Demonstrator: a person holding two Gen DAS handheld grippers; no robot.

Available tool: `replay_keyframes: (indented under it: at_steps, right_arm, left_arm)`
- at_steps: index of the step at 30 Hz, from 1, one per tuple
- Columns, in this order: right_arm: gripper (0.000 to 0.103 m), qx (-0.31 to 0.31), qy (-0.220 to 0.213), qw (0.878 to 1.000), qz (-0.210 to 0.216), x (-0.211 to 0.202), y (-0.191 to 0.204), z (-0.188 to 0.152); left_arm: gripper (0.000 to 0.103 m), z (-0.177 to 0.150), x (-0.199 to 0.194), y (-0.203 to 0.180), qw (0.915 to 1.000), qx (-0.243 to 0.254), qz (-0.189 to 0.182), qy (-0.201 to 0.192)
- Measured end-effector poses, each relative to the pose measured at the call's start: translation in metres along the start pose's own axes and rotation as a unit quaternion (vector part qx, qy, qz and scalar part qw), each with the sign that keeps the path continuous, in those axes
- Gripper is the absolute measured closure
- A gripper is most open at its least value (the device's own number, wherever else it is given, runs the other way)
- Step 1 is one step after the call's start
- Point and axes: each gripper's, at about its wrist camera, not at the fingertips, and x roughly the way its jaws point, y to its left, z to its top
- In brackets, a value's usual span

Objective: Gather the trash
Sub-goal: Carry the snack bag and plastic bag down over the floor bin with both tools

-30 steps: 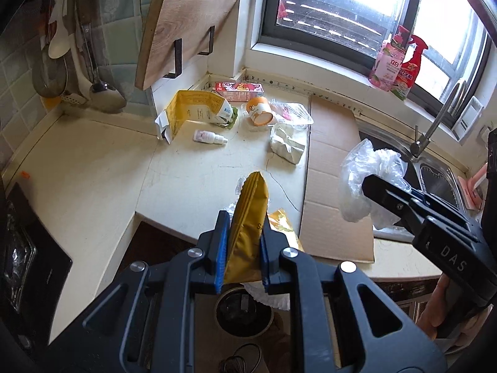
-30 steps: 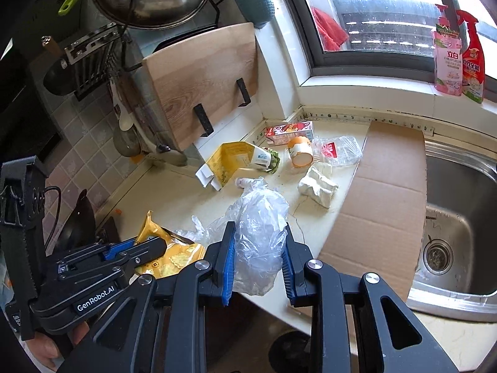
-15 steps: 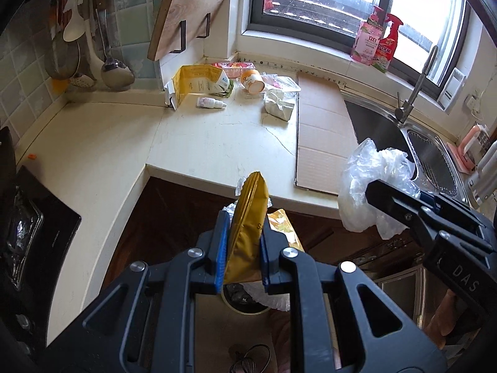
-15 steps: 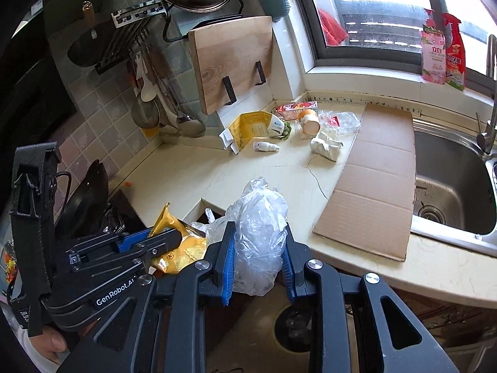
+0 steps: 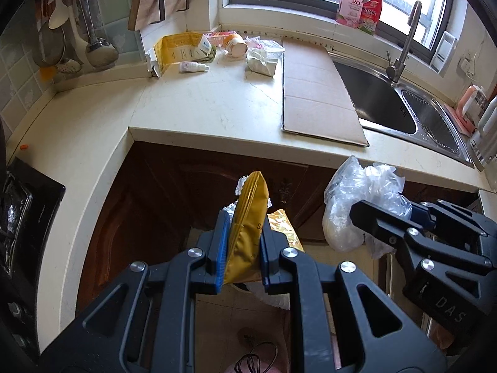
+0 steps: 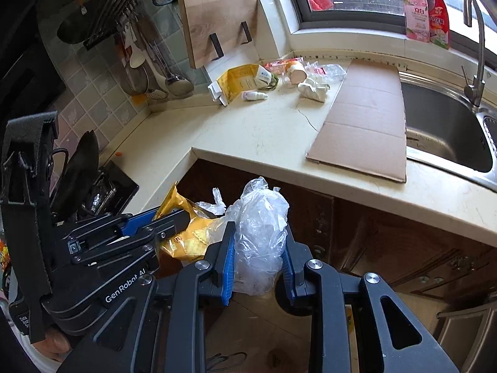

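Two tools hang off the desk (image 5: 217, 105) edge, over the floor. Left tool (image 5: 242, 242) pinches a yellow snack bag (image 5: 248, 217); at its 3 o'clock the right tool (image 6: 257, 261) pinches a crumpled clear plastic bag (image 6: 257, 233). More trash (image 5: 217, 49) lies at the desk's 12 o'clock corner.

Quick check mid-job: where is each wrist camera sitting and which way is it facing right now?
Left wrist: behind the left claw, angled down past the yellow snack bag it grips toward the countertop; right claw at right.
Right wrist: behind the right claw, which grips the clear plastic bag; left claw and a hand at left.
Shared: cardboard sheet, sink.
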Motion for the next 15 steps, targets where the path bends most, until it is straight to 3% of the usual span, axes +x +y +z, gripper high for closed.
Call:
replay_keyframes:
  at_steps: [15]
  right_arm:
    - [0.078,0.025,0.11,0.994,-0.004,0.113,-0.074,-0.07]
  left_arm:
    - [0.088,-0.063,0.127,-0.019,0.995,-0.03,0.0,0.096]
